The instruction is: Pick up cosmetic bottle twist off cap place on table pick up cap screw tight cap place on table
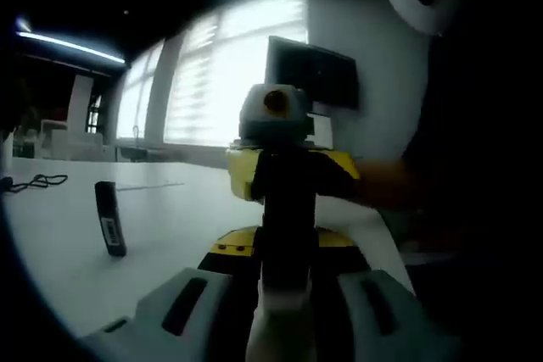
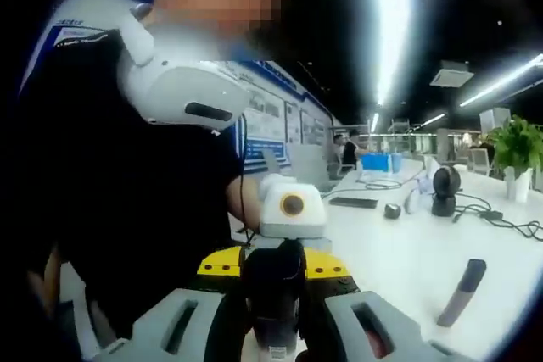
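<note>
A dark bottle (image 1: 287,209) (image 2: 273,290) stands upright above the white table (image 1: 170,218) (image 2: 424,260), clamped between both grippers: left gripper (image 1: 284,311) from one side, right gripper (image 2: 273,328) from the other. The left gripper view adds a black bar (image 1: 109,218); the right gripper view adds a grey stick (image 2: 461,292) and a plant (image 2: 516,148).

Our grippers have pale grey jaws with dark slots and yellow-black bodies, left gripper (image 1: 284,328) and right gripper (image 2: 273,328); we wear a black shirt (image 2: 127,201) with blue-white shoulder trim.
</note>
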Demonstrator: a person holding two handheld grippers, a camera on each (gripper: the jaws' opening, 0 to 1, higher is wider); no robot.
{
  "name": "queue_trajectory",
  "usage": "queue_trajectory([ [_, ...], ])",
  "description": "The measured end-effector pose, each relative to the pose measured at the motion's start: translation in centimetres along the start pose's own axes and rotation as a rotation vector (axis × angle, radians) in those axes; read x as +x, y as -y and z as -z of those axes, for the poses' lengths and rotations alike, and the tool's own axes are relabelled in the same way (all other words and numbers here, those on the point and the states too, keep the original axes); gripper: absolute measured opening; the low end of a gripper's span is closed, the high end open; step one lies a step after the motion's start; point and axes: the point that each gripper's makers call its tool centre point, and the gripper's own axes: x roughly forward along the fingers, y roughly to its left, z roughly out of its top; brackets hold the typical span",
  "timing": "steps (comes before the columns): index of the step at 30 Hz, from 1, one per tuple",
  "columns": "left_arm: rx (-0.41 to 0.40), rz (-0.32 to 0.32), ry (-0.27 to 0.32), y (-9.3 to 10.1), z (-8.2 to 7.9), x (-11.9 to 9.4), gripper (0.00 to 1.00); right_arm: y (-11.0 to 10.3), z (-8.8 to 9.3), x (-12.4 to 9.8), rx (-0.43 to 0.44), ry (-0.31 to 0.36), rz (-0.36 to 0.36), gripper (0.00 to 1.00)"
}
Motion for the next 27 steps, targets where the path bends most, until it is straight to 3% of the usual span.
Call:
queue_trajectory([
  [4,0.007,-0.001,0.000,0.1,0.0,0.0,0.12,-0.1,0.0,0.0,-0.008,-0.010,0.015,0.18],
  [7,0.009,-0.004,-0.001,0.0,0.0,0.1,0.12,0.7,0.3,-0.2,0.004,-0.022,0.073,0.18],
  [9,0.005,-0.004,0.000,0.0,0.0,0.1,0.12,1.5,0.7,-0.5,0.001,-0.035,0.148,0.30],
  [11,0.006,-0.003,0.000,0.0,0.0,0.0,0.12,1.8,0.1,-0.6,0.036,0.024,0.198,0.39],
  [13,0.011,-0.003,0.001,0.1,0.0,0.0,0.12,1.9,-0.6,-1.0,0.034,0.067,0.246,0.34],
  [16,0.019,-0.006,0.003,0.1,0.0,0.0,0.12,3.0,-1.0,-1.6,0.033,0.094,0.338,0.36],
  [21,0.025,-0.008,0.005,0.0,0.0,-0.1,0.12,2.4,-1.8,-1.6,0.031,0.145,0.462,0.39],
  [25,0.025,-0.011,0.007,-0.2,-0.1,-0.1,0.12,3.3,-3.0,-2.2,0.039,0.245,0.636,0.40],
  [27,0.023,-0.014,0.008,-0.3,-0.1,-0.1,0.12,3.7,-3.3,-3.0,0.033,0.285,0.758,0.42],
])
